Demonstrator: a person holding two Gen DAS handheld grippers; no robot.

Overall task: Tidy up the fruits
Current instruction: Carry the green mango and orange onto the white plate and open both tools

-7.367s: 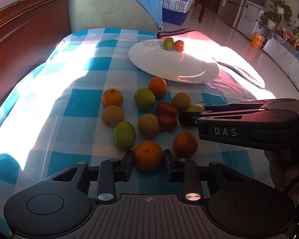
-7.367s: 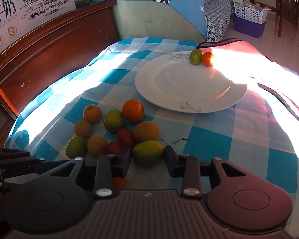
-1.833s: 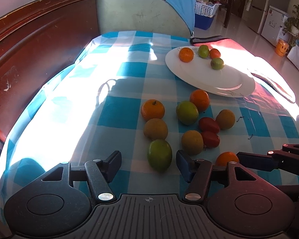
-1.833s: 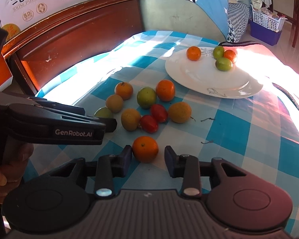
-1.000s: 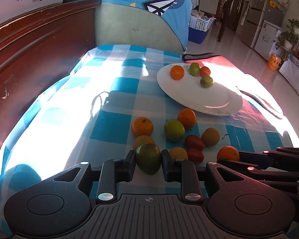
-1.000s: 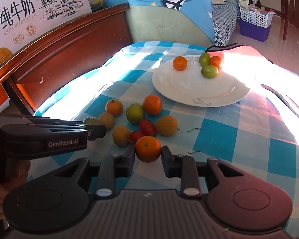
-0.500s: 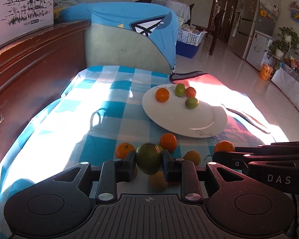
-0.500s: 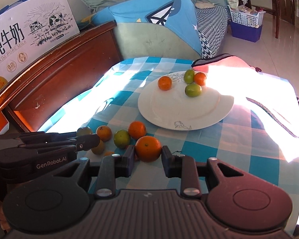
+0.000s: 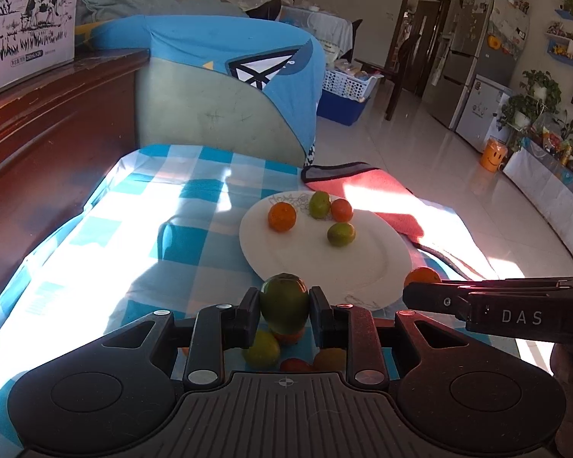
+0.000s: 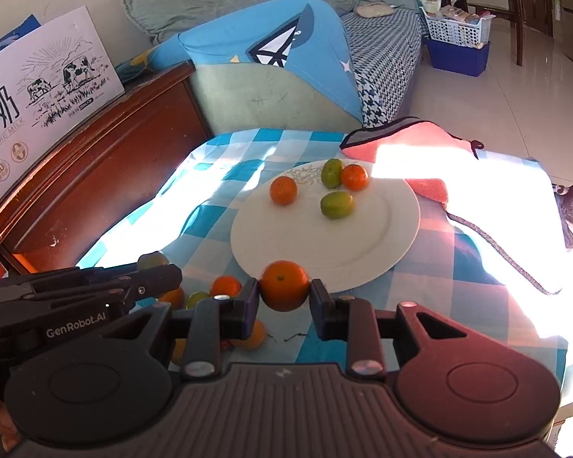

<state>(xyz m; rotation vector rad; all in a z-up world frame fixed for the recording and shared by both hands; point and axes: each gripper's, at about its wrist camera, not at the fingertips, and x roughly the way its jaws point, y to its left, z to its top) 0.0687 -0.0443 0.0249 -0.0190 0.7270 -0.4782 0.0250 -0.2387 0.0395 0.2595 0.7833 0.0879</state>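
My left gripper (image 9: 284, 311) is shut on a green fruit (image 9: 284, 301) and holds it in the air near the front rim of the white plate (image 9: 378, 267). My right gripper (image 10: 284, 297) is shut on an orange (image 10: 284, 284), also raised by the plate's (image 10: 382, 236) near rim. The plate holds several fruits: two oranges (image 10: 283, 189) and two green ones (image 10: 337, 204). Several loose fruits (image 9: 263, 349) lie on the checked cloth below the grippers, partly hidden. The right gripper also shows from the side in the left wrist view (image 9: 420, 292).
The table has a blue and white checked cloth (image 9: 195, 206). A red-pink cloth (image 10: 412, 141) lies behind the plate. A dark wooden headboard (image 10: 107, 160) runs along the left. A sofa with a blue cover (image 9: 225, 87) stands at the far end.
Both grippers have closed on fruits, the left on a green one and the right on an orange, lifted them off the cloth and carried them toward the plate.
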